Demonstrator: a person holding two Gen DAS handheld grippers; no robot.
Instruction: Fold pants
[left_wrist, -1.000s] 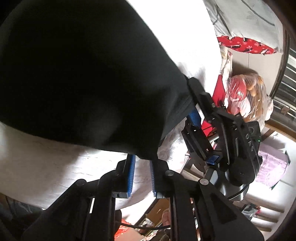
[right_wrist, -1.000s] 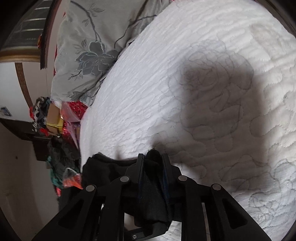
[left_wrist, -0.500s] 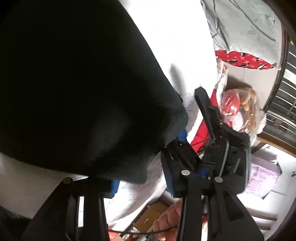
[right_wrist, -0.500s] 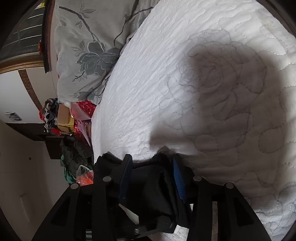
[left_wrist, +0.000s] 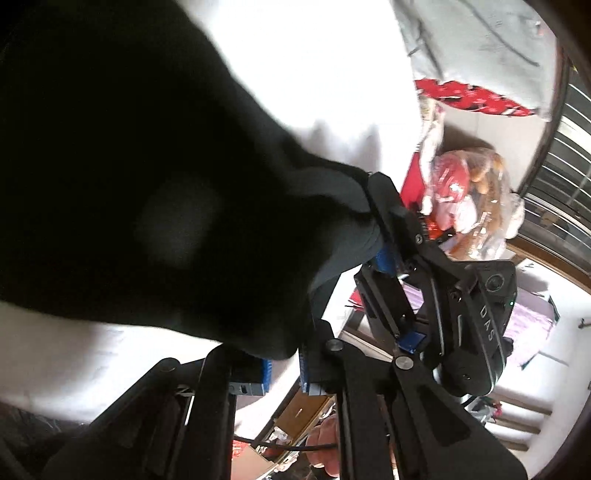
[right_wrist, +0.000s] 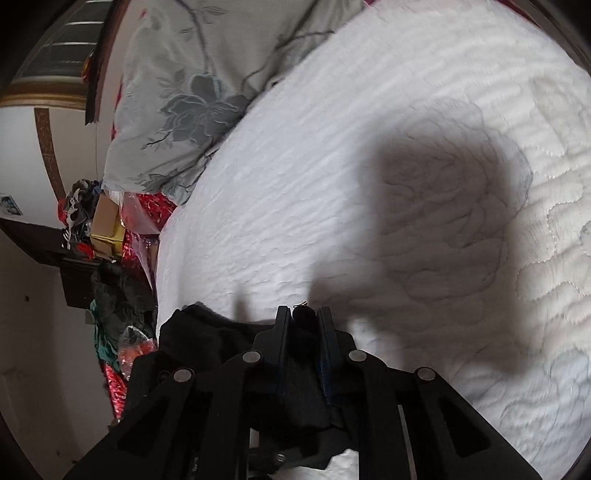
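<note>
The black pants (left_wrist: 147, 166) fill the upper left of the left wrist view, lifted over the white quilted bed (left_wrist: 314, 55). My left gripper (left_wrist: 284, 354) is at the bottom, its jaws closing, with the cloth's lower fold pinched between the blue pads. The right gripper (left_wrist: 373, 236) holds the pants' right edge close by. In the right wrist view, my right gripper (right_wrist: 304, 314) has its jaws closing on a bunch of black pants (right_wrist: 207, 332) that spills to its left, above the bed (right_wrist: 369, 147).
A grey flowered pillow (right_wrist: 192, 92) lies at the bed's head, with a red cloth (left_wrist: 476, 99) under it. Bags and boxes (right_wrist: 110, 229) crowd the floor beside the bed, among them a clear plastic bag (left_wrist: 469, 195). A hand (left_wrist: 325, 443) shows below the left gripper.
Both grippers spread their jaws half a second ago and have narrowed on the black cloth again. The pants' edge now sits higher and bunched between the two grippers.
</note>
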